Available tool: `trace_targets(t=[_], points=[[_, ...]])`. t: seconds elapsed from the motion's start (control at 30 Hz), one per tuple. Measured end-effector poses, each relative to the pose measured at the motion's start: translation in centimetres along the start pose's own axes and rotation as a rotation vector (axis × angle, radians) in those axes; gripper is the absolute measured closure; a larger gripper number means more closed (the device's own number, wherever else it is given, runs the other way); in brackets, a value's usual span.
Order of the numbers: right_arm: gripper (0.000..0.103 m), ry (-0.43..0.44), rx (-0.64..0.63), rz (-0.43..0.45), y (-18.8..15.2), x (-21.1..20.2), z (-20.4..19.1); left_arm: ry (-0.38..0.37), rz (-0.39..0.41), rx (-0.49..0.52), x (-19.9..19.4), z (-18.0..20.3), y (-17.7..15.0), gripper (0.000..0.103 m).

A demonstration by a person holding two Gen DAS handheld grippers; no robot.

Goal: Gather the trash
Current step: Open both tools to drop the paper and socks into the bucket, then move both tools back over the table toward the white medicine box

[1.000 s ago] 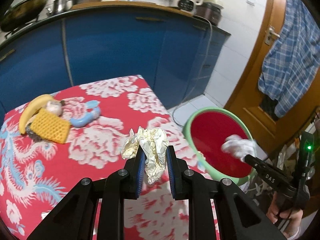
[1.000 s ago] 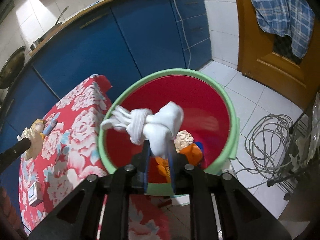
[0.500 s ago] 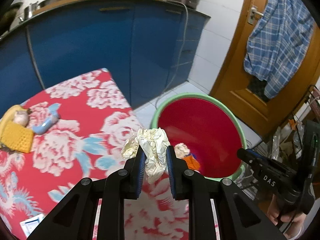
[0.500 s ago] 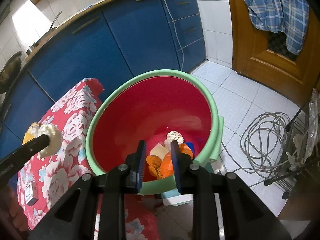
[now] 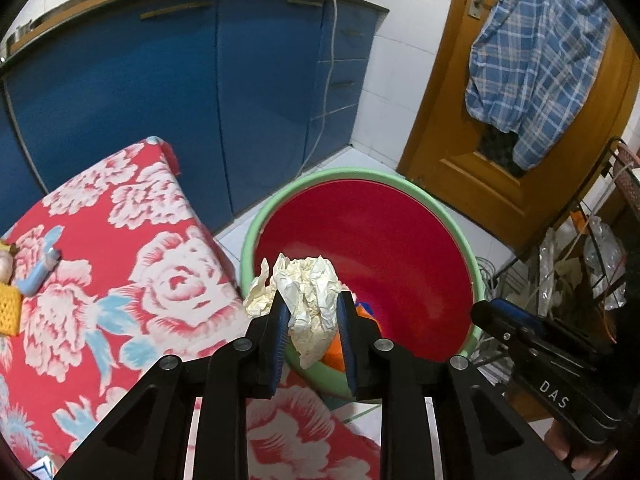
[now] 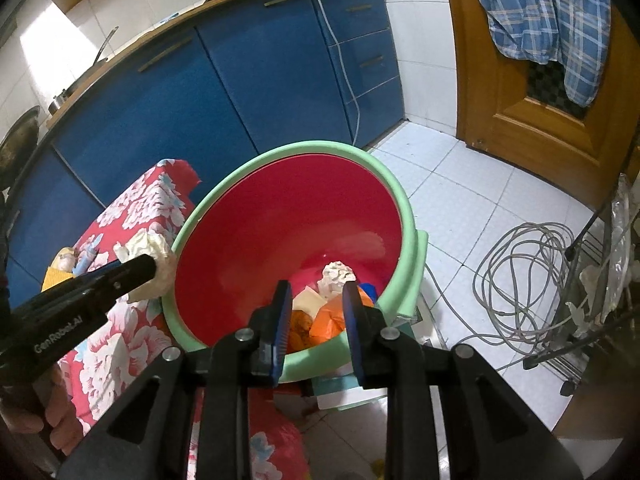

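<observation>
Holding the crumpled paper wad (image 5: 310, 302) in my left gripper (image 5: 312, 344), I had its jaws just starting to open, paper between the pads. The red bin (image 5: 400, 240) lay directly ahead and below. The wad's long axis ran along the fingers, pointing binward. My right gripper (image 6: 316, 320) hung empty, jaws apart, over the bin.
</observation>
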State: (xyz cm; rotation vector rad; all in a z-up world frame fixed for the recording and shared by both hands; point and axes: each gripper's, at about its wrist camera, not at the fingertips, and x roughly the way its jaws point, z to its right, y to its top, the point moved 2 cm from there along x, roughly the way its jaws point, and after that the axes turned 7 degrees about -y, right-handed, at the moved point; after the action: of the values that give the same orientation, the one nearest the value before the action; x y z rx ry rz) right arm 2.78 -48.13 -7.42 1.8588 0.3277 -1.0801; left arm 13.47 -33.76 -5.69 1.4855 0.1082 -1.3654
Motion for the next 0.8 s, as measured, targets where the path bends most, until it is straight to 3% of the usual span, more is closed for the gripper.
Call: trace_targets(t=[0.17, 0.33, 0.8], points=[[0.07, -0.003, 0.009, -0.008, -0.1, 0.1, 0.2, -0.016, 0.001, -0.007, 0.4, 0.1, 0.0, 0.059], [0.07, -0.004, 0.01, -0.005, -0.1, -0.1, 0.3, -0.023, 0.009, -0.016, 0.3, 0.1, -0.2, 0.052], [0.065, 0.023, -0.014, 0.025, -0.6, -2.1, -1.4, 0.019, 0.049, -0.102, -3.3, -3.1, -1.5, 0.051]])
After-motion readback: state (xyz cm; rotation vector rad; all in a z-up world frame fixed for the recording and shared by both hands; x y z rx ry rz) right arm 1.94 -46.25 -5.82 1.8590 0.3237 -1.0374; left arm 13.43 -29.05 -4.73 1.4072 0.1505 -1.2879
